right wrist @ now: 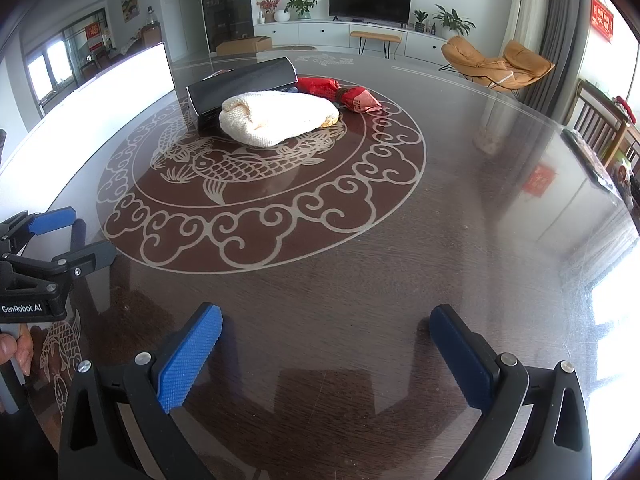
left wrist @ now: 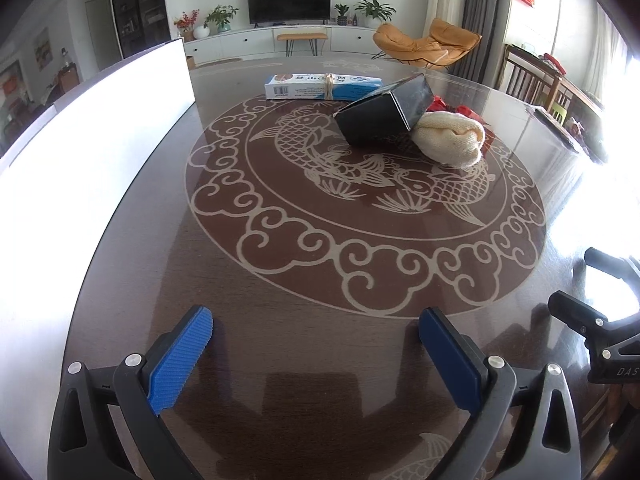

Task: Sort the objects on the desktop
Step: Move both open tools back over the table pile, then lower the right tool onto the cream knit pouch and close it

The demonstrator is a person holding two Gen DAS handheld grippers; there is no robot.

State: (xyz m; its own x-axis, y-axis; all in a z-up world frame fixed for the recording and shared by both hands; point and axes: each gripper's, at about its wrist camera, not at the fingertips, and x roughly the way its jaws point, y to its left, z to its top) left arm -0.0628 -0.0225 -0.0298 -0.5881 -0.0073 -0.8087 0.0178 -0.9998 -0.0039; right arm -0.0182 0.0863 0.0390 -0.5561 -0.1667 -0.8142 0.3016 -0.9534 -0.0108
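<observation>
Blue-and-white box (left wrist: 320, 86) shows only from the left wrist — both grippers' jaws gape, empty.

My two black plastic claws, left gripper (left wrist: 316, 334) and right gripper (right wrist: 326, 326), carry ribbed blue rubber pads (left wrist: 180, 360), silver screws and white "GenRobot.AI" lettering (right wrist: 21, 308).

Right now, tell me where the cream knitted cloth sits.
The cream knitted cloth lies near the table's centre on the fish pattern, leaning against the black box behind it, with the red packet at its far right end.
</observation>
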